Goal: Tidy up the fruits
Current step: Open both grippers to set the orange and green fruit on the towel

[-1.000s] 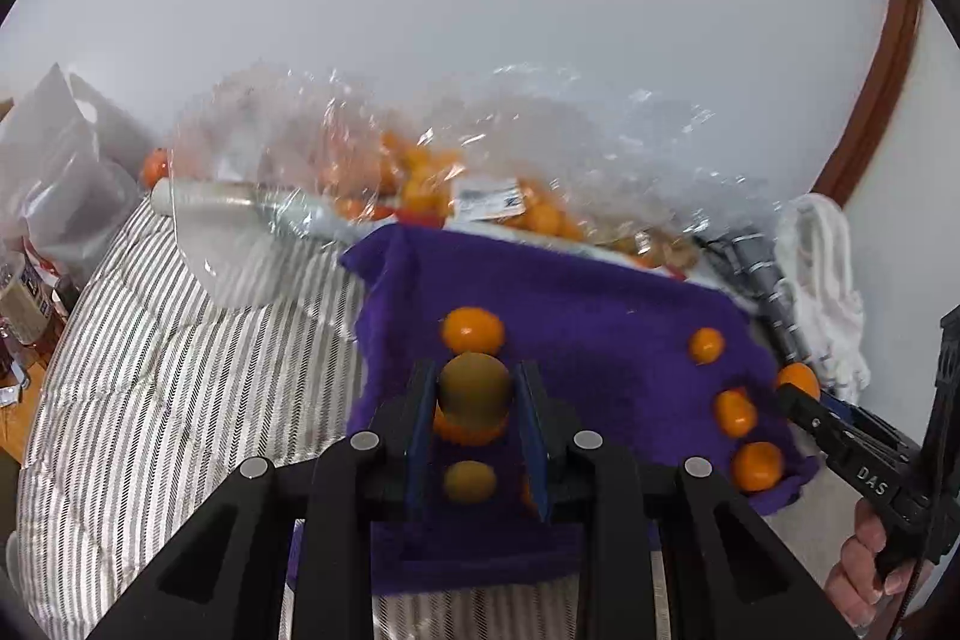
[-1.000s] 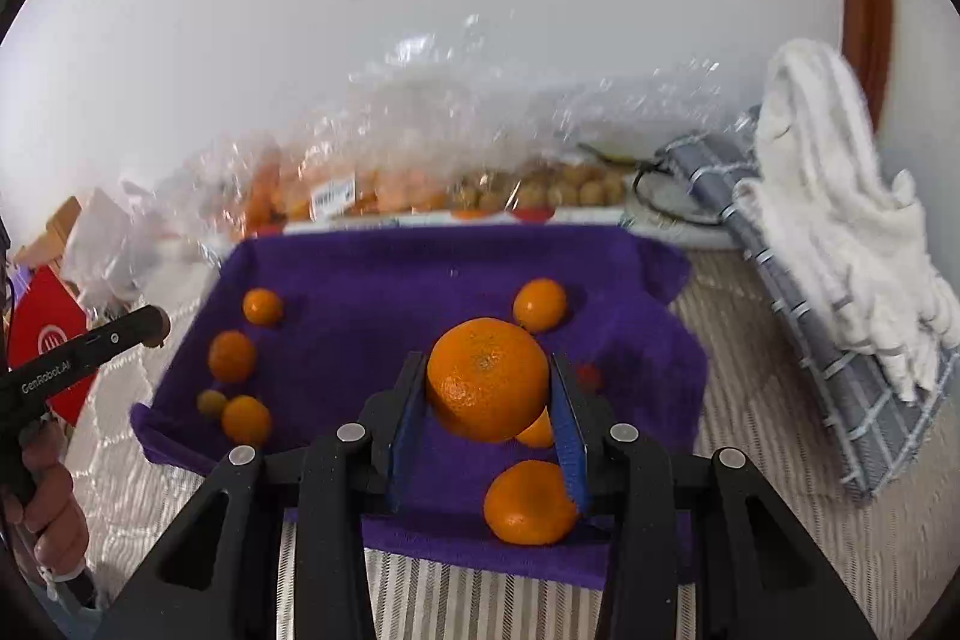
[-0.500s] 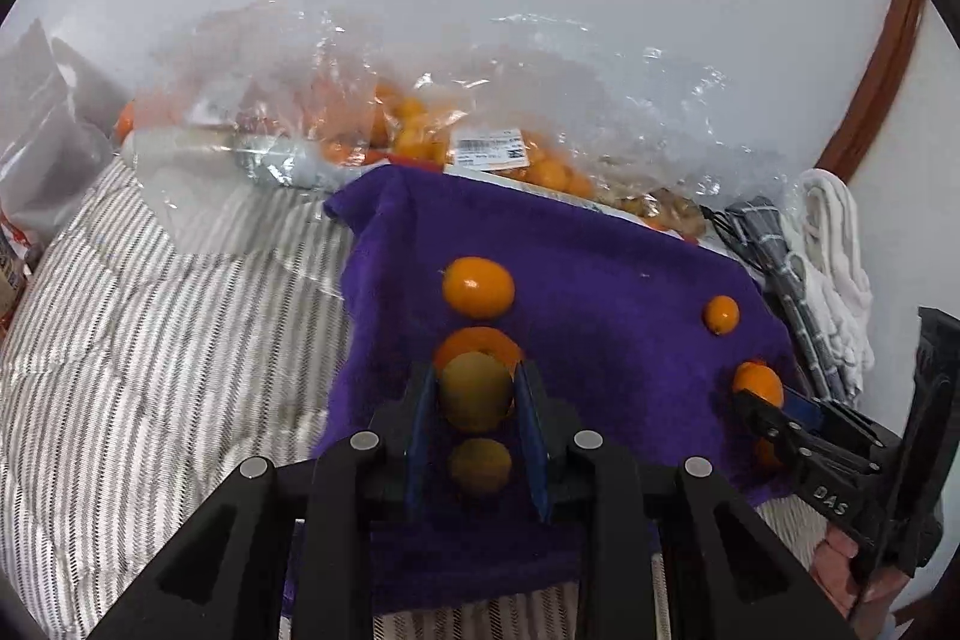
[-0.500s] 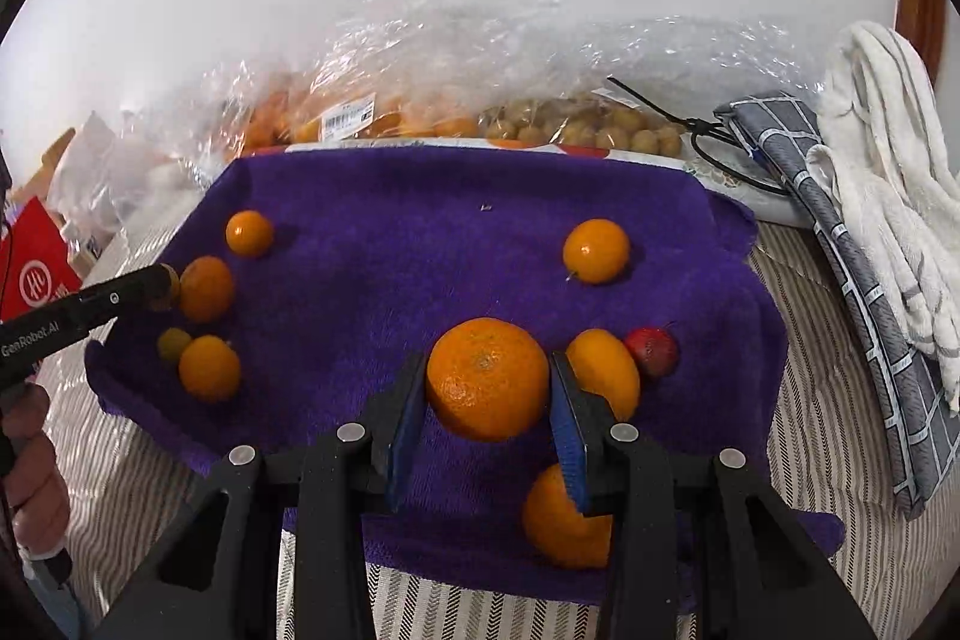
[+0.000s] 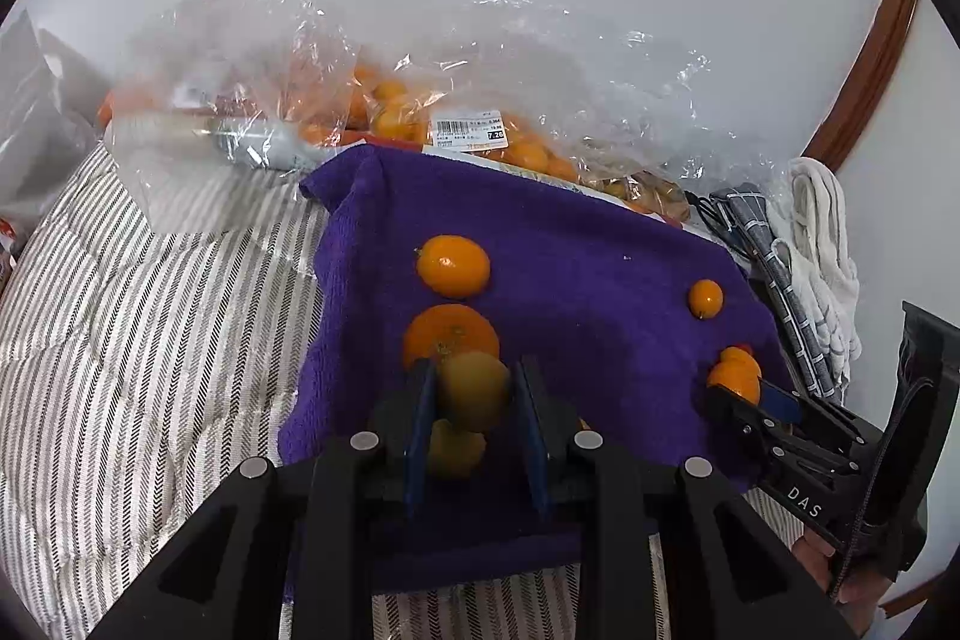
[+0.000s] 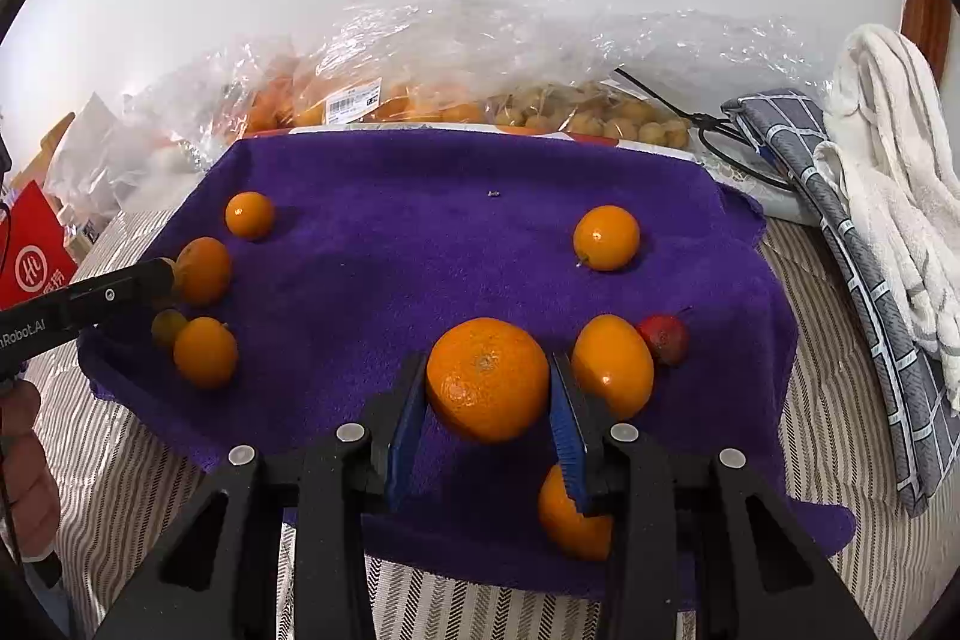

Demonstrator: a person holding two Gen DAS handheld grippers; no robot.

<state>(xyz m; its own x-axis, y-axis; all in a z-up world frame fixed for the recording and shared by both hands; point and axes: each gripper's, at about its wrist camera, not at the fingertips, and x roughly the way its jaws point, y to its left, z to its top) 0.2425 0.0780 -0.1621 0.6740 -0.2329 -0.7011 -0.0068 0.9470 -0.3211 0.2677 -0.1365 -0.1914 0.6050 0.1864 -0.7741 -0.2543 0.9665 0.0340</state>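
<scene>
My left gripper (image 5: 473, 377) is shut on a small yellow-green fruit (image 5: 471, 391) just above the purple towel (image 5: 600, 280). Under it lies a similar yellowish fruit (image 5: 453, 451); a mandarin (image 5: 450, 334) and an oval orange fruit (image 5: 453, 265) lie just beyond. My right gripper (image 6: 487, 370) is shut on a large mandarin (image 6: 487, 379) low over the towel's (image 6: 390, 250) front right. Around it lie an orange fruit (image 6: 612, 364), a small red fruit (image 6: 663, 337) and another orange one (image 6: 570, 517) half hidden under the right finger.
Clear plastic bags of fruit (image 6: 450, 100) line the towel's far edge against the wall. A grey checked cloth (image 6: 840, 232) and a white towel (image 6: 900, 172) lie to the right. Striped bedding (image 5: 150, 340) surrounds the towel. A red packet (image 6: 33, 256) sits far left.
Both grippers have sunk toward the purple towel, each still holding its fruit. The towel and the fruits on it now fill more of both views.
</scene>
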